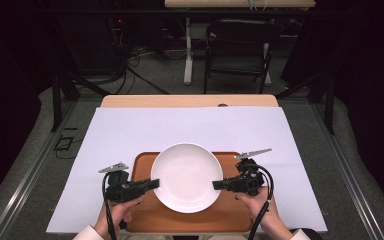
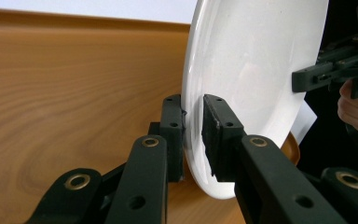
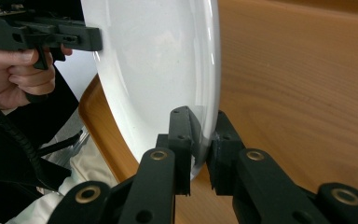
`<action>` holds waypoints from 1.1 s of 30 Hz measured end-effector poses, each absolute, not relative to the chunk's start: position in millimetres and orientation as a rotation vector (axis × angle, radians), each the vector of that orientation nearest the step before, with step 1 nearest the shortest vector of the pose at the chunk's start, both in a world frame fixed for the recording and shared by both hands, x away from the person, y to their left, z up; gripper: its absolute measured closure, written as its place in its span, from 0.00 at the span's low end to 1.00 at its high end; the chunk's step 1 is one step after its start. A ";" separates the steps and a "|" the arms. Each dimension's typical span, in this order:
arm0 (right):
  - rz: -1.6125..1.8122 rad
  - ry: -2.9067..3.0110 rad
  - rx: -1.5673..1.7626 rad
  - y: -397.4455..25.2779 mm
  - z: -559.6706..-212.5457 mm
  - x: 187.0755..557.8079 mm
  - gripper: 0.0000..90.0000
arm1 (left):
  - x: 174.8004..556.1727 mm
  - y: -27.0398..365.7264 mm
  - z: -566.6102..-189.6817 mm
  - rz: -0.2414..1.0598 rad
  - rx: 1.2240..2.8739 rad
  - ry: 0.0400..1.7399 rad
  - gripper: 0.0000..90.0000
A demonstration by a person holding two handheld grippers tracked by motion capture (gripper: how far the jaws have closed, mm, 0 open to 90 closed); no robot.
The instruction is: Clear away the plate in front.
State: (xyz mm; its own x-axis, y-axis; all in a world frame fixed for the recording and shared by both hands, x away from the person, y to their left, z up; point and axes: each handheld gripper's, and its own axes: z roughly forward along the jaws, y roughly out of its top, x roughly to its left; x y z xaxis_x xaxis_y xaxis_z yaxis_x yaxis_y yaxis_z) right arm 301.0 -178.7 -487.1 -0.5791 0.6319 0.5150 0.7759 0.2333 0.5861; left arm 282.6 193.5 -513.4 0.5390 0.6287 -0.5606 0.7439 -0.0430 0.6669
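A round white plate [image 1: 186, 176] lies level over a brown wooden tray [image 1: 230, 215] at the near middle of the table. My left gripper [image 1: 155, 183] is shut on the plate's left rim, and my right gripper [image 1: 216, 185] is shut on its right rim. In the left gripper view the jaws [image 2: 193, 116] pinch the plate [image 2: 256, 60] edge above the tray [image 2: 74, 93], with the right gripper [image 2: 303, 81] on the far rim. The right gripper view shows its jaws [image 3: 204, 130] clamping the plate [image 3: 154, 70], the left gripper [image 3: 93, 44] opposite, and the tray [image 3: 298, 93] behind.
A white sheet [image 1: 130, 130] covers most of the table, with bare wood at the far edge [image 1: 190, 101]. A dark folding chair [image 1: 237, 50] and cables stand on the floor beyond the table. A person's hands hold both grippers at the near edge.
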 end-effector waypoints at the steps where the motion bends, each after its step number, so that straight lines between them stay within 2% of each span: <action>1: -1.260 -2.329 -1.344 -178.9 -487.9 300.7 0.91 | 281.8 193.3 -514.1 -0.143 1.746 1.150 0.87; 22: -1.065 -2.356 -1.362 -171.6 -511.5 305.1 0.89 | 281.6 183.7 -535.4 -0.190 1.907 1.263 0.85; 33: -0.979 -2.445 -1.358 -162.1 -518.5 307.6 0.80 | 280.7 176.7 -536.9 -0.090 1.987 1.257 0.78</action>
State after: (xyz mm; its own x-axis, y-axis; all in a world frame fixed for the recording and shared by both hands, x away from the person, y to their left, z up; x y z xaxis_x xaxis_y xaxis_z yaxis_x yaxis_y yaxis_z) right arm 307.6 -162.1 -518.5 -0.5674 0.6916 0.4470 0.8089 0.3666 0.4597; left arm 280.7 176.7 -536.9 0.5108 0.7420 -0.4342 0.7963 -0.2180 0.5642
